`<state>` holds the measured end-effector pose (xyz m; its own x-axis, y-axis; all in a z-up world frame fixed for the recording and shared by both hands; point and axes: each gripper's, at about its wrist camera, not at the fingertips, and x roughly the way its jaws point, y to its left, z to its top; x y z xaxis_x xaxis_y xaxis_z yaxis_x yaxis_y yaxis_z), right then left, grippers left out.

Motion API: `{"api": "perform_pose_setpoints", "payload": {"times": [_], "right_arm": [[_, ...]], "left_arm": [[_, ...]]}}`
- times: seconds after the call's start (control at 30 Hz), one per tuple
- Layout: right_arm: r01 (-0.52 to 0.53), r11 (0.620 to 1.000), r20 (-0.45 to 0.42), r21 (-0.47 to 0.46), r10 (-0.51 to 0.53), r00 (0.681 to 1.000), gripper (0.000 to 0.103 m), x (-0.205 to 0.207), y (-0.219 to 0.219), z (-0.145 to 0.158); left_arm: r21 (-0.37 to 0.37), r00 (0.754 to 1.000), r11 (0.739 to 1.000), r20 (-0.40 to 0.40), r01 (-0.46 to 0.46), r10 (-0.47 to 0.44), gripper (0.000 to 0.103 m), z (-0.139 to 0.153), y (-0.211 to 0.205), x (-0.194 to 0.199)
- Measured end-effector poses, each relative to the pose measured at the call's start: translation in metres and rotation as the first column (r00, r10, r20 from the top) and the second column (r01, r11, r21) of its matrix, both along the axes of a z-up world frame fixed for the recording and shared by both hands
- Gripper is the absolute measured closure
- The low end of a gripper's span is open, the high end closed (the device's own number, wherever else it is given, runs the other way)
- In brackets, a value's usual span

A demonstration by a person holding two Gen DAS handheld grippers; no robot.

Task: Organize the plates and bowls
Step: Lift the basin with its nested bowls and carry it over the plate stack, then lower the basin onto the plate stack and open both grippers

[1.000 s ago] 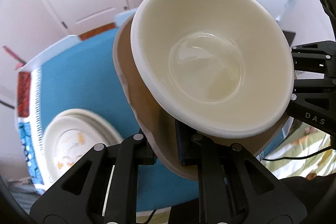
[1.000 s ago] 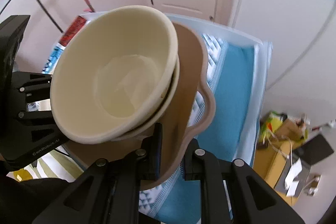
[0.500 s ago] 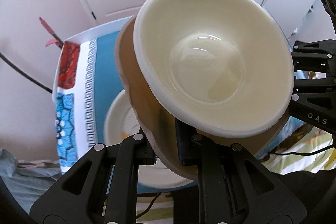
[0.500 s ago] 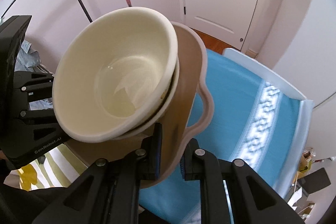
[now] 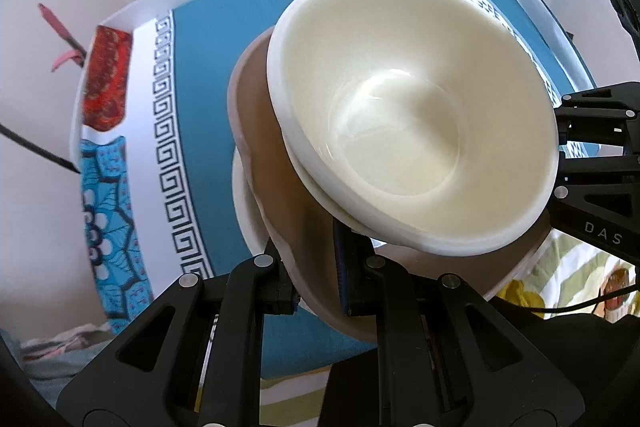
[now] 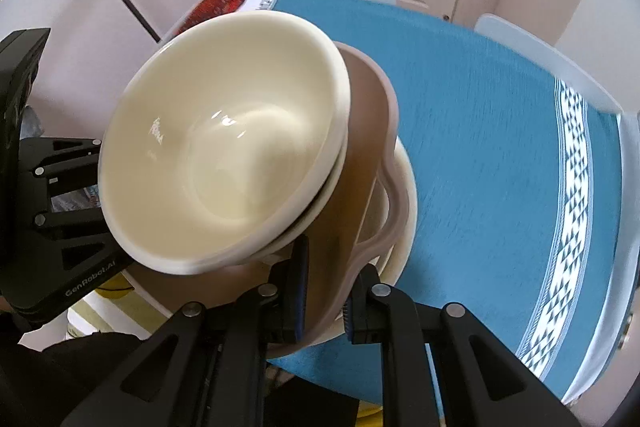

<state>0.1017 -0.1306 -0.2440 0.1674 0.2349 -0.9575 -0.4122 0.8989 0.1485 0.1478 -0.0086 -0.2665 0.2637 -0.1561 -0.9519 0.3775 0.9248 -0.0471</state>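
Seen at lower left of the left wrist view: left claw (image 5: pixel 316 281) clamped on the rim of a brown plate (image 5: pixel 276 163), two nested cream bowls (image 5: pixel 416 115) riding on top at frame centre. Carried above the blue-clothed worktop (image 5: pixel 208 67), over a white plate (image 5: pixel 246 215). Lower centre of the right wrist view: right claw (image 6: pixel 324 291) pinching the opposite rim. Glossy, stiff, probably breakable; best gripped at both rims, kept level.
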Motion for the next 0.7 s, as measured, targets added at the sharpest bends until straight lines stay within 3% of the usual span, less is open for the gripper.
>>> {"api": "perform_pose_setpoints", "payload": {"times": [0.4,0.7], "right_arm": [[0.053,0.999,-0.007,-0.009,-0.053,0.999,0.090,0.0000,0.0027,-0.0036],[0.068,0.998,-0.048,0.000,-0.068,0.997,0.090,0.0048,0.0010,-0.0048]], "left_arm": [[-0.007,0.999,0.999,0.002,0.036,-0.036,0.092,-0.0069,-0.0014,-0.0019],[-0.025,0.998,0.999,-0.047,0.046,-0.048,0.089,-0.0095,-0.0021,-0.0004]]}}
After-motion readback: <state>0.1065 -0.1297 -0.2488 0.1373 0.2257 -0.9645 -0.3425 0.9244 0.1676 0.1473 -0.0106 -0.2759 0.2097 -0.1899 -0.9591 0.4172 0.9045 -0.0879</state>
